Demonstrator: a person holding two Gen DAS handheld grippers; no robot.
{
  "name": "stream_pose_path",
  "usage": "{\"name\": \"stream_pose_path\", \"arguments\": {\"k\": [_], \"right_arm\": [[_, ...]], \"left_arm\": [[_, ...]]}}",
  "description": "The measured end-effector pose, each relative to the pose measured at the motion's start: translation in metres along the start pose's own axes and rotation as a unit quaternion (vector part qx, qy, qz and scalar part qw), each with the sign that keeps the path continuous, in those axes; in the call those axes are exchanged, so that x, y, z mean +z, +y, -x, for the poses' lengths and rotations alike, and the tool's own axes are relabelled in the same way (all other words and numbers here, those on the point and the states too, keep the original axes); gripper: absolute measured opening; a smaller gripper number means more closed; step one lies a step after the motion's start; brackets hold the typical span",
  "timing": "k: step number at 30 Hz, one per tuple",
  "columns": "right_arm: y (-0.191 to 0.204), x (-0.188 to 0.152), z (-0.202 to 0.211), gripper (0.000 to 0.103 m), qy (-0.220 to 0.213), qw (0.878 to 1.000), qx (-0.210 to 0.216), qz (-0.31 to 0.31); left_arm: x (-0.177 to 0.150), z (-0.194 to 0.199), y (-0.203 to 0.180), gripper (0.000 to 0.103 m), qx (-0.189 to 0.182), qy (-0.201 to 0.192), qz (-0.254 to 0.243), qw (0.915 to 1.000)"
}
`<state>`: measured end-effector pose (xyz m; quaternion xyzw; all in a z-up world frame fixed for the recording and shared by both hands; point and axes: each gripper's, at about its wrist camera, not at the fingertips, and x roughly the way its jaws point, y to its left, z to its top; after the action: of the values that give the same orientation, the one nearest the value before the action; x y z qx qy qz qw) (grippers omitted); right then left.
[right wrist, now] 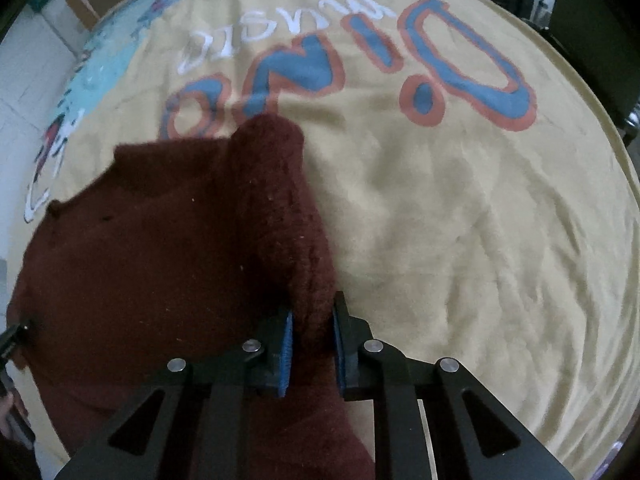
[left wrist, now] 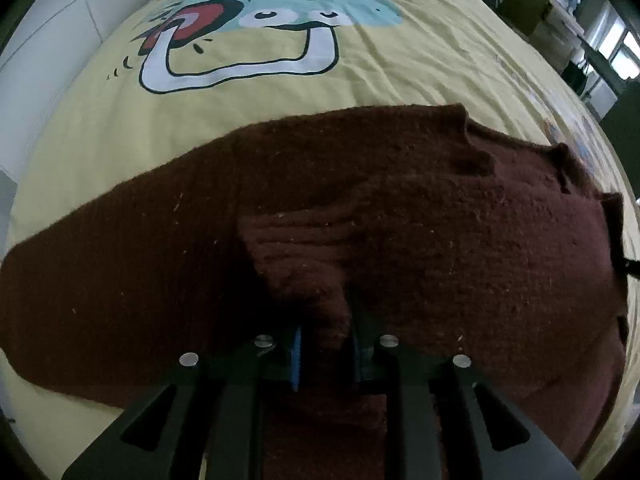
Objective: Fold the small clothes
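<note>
Left wrist view: left gripper [left wrist: 325, 344] is pinched on a bunched ridge of the maroon knit sweater [left wrist: 400, 216], blue pads pressed into the cloth on both sides.
Right wrist view: right gripper [right wrist: 311, 340] is clamped on a thick rolled edge of the same sweater [right wrist: 160, 240]; the roll runs forward from the pads and ends in a rounded hump.
Garment position: lies spread on the yellow printed bedsheet [left wrist: 280, 92], one sleeve stretching toward the left edge of the left view, collar notch toward the far right.
Bed: sheet is wrinkled near the right gripper [right wrist: 460, 220]; soft surface, likely to drag with the knit.
Risk, grip: each gripper seems to hold several layers; a pull could shed the inner layer and leave a lopsided fold.
Risk, snag: loose knit may catch on the ribbed pads at release and get tugged out of shape.
Risk, sheet: cannot tell whether bedsheet is caught under either pinch; if so, lifting hauls it up too.
Risk, uneven lift: hands moving at different heights would twist the body and skew the sleeve.
</note>
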<state>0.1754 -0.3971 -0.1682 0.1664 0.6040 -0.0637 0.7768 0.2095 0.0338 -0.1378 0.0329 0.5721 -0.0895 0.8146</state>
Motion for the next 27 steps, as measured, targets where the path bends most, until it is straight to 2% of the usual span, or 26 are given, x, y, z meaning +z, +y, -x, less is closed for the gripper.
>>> {"name": "stream_pose_path", "arguments": {"k": [2, 6, 8, 10, 12, 15, 18, 21, 27], "right_arm": [[0.003, 0.001, 0.001, 0.022, -0.001, 1.000, 0.000, 0.006], [0.016, -0.005, 0.021, 0.045, -0.038, 0.998, -0.017, 0.037], [0.021, -0.009, 0.032, 0.072, -0.057, 0.997, -0.016, 0.047], [0.027, -0.015, 0.047, 0.082, -0.079, 0.995, 0.000, 0.056], [0.034, -0.020, 0.058, 0.084, -0.087, 0.994, 0.026, 0.063], [0.053, -0.026, 0.071, 0.103, -0.107, 0.990, 0.039, 0.079], [0.080, -0.034, 0.077, 0.103, -0.130, 0.985, 0.046, 0.104], [0.109, -0.039, 0.070, 0.103, -0.130, 0.982, 0.045, 0.126], [0.153, -0.066, 0.035, 0.103, -0.118, 0.979, 0.018, 0.166]], "left_arm": [[-0.001, 0.002, 0.000, 0.022, 0.007, -0.004, -0.003, 1.0000], [0.005, 0.008, 0.003, 0.041, 0.027, 0.013, 0.025, 0.9992], [0.008, 0.015, 0.003, 0.057, 0.031, 0.009, 0.027, 0.9991], [0.011, 0.026, 0.003, 0.099, 0.035, -0.006, 0.028, 0.9990], [0.013, 0.036, 0.002, 0.102, 0.034, -0.023, 0.032, 0.9986], [0.016, 0.050, -0.003, 0.102, 0.032, -0.043, 0.035, 0.9979], [0.015, 0.059, -0.014, 0.102, 0.020, -0.059, 0.026, 0.9977], [0.010, 0.059, -0.038, 0.102, 0.013, -0.067, -0.009, 0.9976], [-0.010, 0.026, -0.072, 0.102, 0.009, -0.055, -0.040, 0.9977]]}}
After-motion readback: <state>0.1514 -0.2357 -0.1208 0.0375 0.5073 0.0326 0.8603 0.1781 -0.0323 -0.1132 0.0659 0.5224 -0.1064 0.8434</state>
